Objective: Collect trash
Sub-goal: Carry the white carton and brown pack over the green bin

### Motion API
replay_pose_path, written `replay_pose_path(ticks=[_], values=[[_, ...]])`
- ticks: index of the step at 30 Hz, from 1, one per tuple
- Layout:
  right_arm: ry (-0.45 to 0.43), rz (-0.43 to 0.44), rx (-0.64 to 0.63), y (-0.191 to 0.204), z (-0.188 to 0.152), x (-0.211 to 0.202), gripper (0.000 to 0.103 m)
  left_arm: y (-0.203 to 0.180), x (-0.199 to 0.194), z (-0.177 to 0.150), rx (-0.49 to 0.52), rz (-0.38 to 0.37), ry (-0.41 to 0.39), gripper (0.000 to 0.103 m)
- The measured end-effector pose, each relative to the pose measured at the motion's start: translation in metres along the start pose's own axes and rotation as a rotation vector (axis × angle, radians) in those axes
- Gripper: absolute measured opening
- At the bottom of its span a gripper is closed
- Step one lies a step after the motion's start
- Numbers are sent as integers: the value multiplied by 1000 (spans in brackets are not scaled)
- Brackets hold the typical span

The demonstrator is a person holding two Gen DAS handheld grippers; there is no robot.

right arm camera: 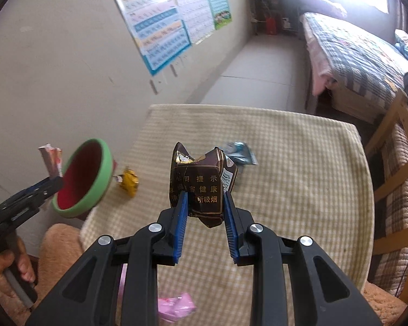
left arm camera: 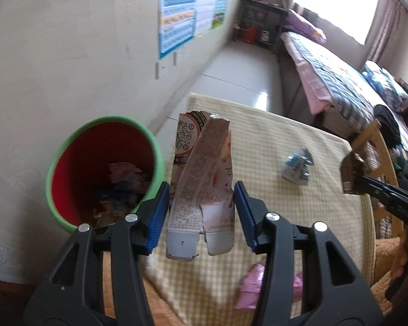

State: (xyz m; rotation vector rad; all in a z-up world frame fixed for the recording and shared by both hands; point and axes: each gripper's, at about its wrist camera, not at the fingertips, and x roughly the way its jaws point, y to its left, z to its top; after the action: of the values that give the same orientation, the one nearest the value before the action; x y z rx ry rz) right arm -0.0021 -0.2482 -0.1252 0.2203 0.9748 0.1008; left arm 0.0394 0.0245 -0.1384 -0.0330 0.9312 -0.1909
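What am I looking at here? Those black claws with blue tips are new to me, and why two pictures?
No robot: a person holds a two-finger gripper in each hand, each with a camera looking along its fingers. One picture is from the left gripper, shut on a flattened pink carton beside the bin. The other is from the right gripper, shut on a crumpled brown pack. On the checked cloth lie a blue wrapper, a yellow wrapper and a pink wrapper.

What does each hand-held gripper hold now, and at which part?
Left hand-held gripper: a flattened pink-white carton, clamped at its lower sides. Right hand-held gripper: a crumpled brown cigarette pack, clamped at its lower sides.
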Motion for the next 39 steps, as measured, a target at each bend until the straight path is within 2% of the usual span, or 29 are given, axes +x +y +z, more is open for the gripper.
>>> replay_pose_path(ticks=[7,14,29,39], values=[[-8,56,-50,33,7,-3,26,37,-7,-2,-59,64,-18,46],[-2,105,-109,70,12,0,26,55,-15,-4,-84,98,-43,46],[28,187,-195,146,23,18,26,102,-21,-12,-165,128,-60,46],[68,195,-245,179,20,39,26,130,-18,-21,-213,151,-41,46]])
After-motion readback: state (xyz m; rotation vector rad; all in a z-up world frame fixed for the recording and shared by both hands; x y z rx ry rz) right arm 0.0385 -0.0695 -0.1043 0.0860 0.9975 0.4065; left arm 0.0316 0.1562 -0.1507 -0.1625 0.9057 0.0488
